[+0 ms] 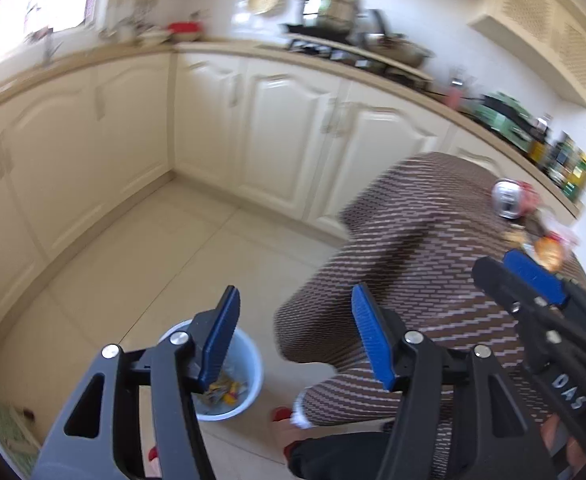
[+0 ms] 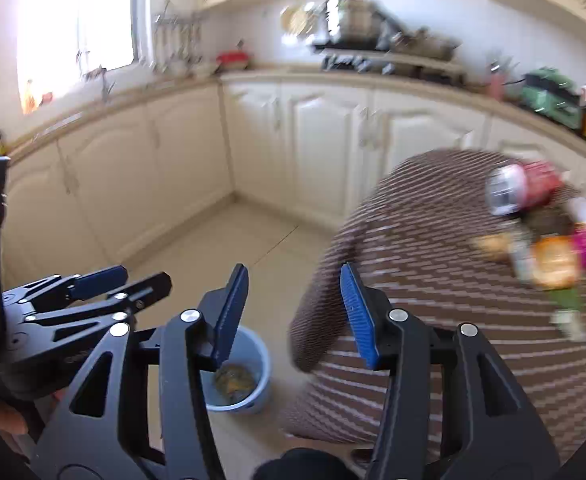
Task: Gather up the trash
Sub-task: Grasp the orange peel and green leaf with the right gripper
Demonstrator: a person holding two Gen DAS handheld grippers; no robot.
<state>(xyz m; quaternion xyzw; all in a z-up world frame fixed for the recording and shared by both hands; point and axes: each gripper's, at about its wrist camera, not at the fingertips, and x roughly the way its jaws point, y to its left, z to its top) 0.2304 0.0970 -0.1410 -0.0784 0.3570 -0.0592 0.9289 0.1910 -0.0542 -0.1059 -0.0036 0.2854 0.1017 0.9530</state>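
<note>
A light blue bin [image 1: 249, 364] with wrappers inside stands on the floor; it also shows in the right wrist view [image 2: 259, 364]. A table with a brown striped cloth [image 1: 413, 248] carries trash at its far side: a red and silver can [image 2: 521, 192], an orange packet [image 2: 555, 266], a pink wrapper [image 2: 585, 246] and a green piece [image 2: 569, 300]. My left gripper [image 1: 295, 312] is open and empty, above the bin and the table's edge. My right gripper [image 2: 295, 296] is open and empty, above the same edge. The right gripper also shows at the right of the left wrist view [image 1: 533, 280].
Cream kitchen cabinets [image 1: 277, 128] run along the back under a countertop with pots [image 1: 333, 8], bottles [image 1: 565, 156] and a green box [image 1: 501, 116]. A window [image 2: 73, 12] is bright at the left. Tiled floor [image 1: 173, 248] lies between cabinets and table. Both views are motion-blurred.
</note>
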